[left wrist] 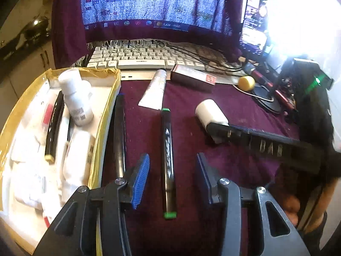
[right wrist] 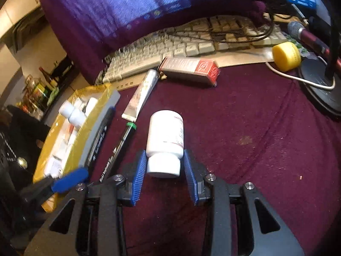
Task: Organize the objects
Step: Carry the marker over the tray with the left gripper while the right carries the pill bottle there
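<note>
A black marker with green caps (left wrist: pixel 168 160) lies on the maroon cloth between the blue pads of my left gripper (left wrist: pixel 171 179). That gripper is open and neither pad touches the marker. In the right wrist view the marker (right wrist: pixel 123 140) lies left of a white bottle (right wrist: pixel 166 140), which rests on its side with its cap towards the camera. My right gripper (right wrist: pixel 165 178) is shut on the bottle, a pad against each side. In the left wrist view the bottle (left wrist: pixel 211 113) shows at the tip of a right gripper finger (left wrist: pixel 234 132).
A yellow-taped box (left wrist: pixel 106 98) at the left holds white bottles, packets and a pen. A second black marker (left wrist: pixel 119 132) lies along its wall. Behind are a tube (left wrist: pixel 154 89), a red-ended carton (left wrist: pixel 191 76), a yellow cap (left wrist: pixel 246 83) and a keyboard (left wrist: pixel 138 55).
</note>
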Demonstrator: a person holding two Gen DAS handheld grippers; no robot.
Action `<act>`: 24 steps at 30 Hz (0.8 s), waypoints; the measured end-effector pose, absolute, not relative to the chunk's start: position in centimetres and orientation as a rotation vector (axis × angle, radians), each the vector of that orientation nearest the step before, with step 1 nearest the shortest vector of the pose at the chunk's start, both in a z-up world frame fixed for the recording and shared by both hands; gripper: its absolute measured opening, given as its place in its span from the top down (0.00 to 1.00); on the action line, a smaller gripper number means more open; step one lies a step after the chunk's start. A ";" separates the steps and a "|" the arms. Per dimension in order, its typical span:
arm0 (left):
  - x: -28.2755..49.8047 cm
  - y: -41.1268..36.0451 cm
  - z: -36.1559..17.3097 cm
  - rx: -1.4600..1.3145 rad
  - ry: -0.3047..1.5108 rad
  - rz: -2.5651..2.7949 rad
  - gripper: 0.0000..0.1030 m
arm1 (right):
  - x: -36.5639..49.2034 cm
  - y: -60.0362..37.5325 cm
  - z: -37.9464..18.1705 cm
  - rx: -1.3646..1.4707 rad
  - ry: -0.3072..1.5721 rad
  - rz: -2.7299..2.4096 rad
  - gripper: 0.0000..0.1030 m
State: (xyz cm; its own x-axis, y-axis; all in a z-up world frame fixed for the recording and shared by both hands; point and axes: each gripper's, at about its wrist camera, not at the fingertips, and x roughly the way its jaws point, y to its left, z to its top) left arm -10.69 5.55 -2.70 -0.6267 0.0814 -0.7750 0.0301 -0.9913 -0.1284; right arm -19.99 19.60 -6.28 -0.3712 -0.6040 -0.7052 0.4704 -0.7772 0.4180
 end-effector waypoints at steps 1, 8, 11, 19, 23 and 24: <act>-11.3 5.6 -3.1 -1.361 -0.191 2.802 0.62 | -19.8 19.4 -6.2 1.192 -0.171 -2.171 0.67; -11.8 4.9 -4.8 -1.458 -0.142 2.831 0.82 | -19.8 19.7 -6.4 1.178 -0.171 -2.178 0.67; -11.7 4.5 -5.1 -1.453 -0.154 2.835 0.89 | -19.5 19.4 -6.3 1.171 -0.141 -2.191 0.67; -9.5 2.7 -4.2 -1.380 -0.350 2.764 0.89 | -19.3 20.0 -6.0 1.134 -0.172 -2.180 0.68; -8.2 1.2 -2.4 -1.302 -0.467 2.735 0.89 | -19.0 19.9 -5.7 1.113 -0.169 -2.177 0.68; -7.9 0.6 -2.0 -1.295 -0.496 2.726 0.89 | -18.9 20.0 -5.6 1.105 -0.176 -2.176 0.68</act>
State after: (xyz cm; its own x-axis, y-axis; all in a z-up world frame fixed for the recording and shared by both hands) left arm -7.86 0.56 -2.04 -0.6383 0.2113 -0.7402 0.0630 -0.9440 -0.3239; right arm -18.88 19.99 -5.60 -0.4075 -0.6265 -0.6644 0.5119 -0.7592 0.4020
